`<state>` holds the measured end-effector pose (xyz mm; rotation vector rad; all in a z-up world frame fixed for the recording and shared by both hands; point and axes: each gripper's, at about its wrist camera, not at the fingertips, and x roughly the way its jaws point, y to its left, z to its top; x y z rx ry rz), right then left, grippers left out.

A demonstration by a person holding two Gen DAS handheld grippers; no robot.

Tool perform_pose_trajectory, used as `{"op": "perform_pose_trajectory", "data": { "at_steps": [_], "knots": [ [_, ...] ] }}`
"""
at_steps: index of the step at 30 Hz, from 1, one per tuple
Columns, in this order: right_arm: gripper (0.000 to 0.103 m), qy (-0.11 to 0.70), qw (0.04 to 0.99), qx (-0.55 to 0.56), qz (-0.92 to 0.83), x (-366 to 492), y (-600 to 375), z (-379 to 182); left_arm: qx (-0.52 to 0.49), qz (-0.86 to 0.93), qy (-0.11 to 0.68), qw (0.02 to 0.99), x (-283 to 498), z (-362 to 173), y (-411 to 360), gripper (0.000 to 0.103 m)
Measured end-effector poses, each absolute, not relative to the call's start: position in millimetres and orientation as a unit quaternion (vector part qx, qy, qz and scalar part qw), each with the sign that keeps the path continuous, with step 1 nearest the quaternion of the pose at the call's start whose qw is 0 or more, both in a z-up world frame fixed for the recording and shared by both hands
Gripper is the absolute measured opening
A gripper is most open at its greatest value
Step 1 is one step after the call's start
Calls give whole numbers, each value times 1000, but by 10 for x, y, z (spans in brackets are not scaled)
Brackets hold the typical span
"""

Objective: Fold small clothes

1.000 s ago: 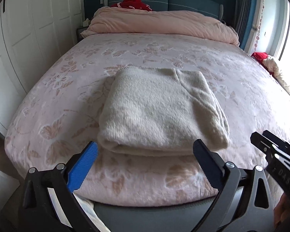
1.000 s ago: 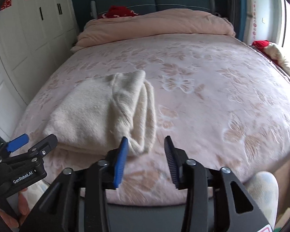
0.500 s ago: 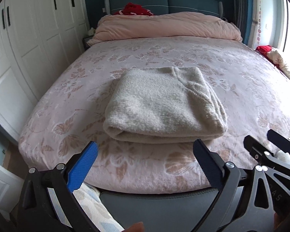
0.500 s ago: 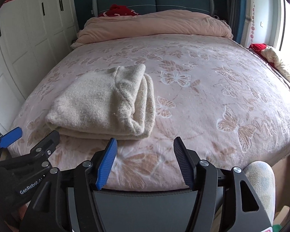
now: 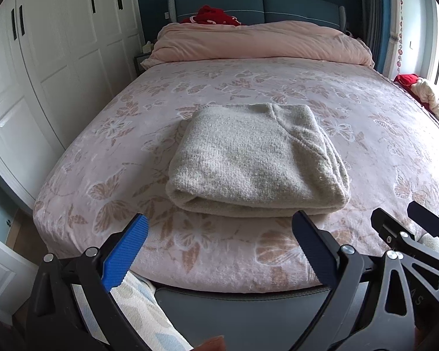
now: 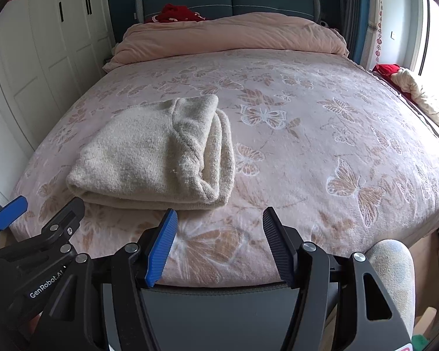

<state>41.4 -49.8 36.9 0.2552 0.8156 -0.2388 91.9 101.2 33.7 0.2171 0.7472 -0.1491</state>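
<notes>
A cream knitted garment (image 5: pixel 254 158) lies folded into a thick rectangle on the pink butterfly bedspread (image 5: pixel 365 122), near the foot of the bed. It also shows in the right wrist view (image 6: pixel 152 158), left of centre. My left gripper (image 5: pixel 219 234) is open and empty, held back over the bed's foot edge, apart from the garment. My right gripper (image 6: pixel 219 228) is open and empty, also at the foot edge, to the right of the garment. Each gripper shows at the edge of the other's view.
A pink duvet (image 5: pixel 257 44) is bunched at the headboard with a red item (image 5: pixel 213 17) behind it. White wardrobe doors (image 5: pixel 44 58) line the left side. Red and cream clothes (image 6: pixel 409 87) lie at the right by the window.
Both grippers have drawn back from the folded garment toward the foot of the bed. The right jaws have opened wider. The garment has not moved.
</notes>
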Motion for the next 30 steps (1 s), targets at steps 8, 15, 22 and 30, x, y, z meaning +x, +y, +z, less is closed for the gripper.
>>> {"op": "perform_pose_trajectory", "data": {
  "at_steps": [8, 15, 22, 30],
  "knots": [
    [59, 398, 901, 125, -117, 418, -485, 361, 105, -64, 361, 925, 901, 338, 1013, 96],
    [60, 398, 901, 124, -118, 414, -487, 362, 104, -61, 360, 925, 893, 350, 1014, 95],
    [60, 398, 901, 124, -121, 421, -464, 363, 101, -59, 362, 925, 893, 354, 1016, 94],
    [60, 399, 900, 124, -121, 421, -462, 362, 100, -58, 363, 925, 886, 349, 1014, 94]
  ]
}}
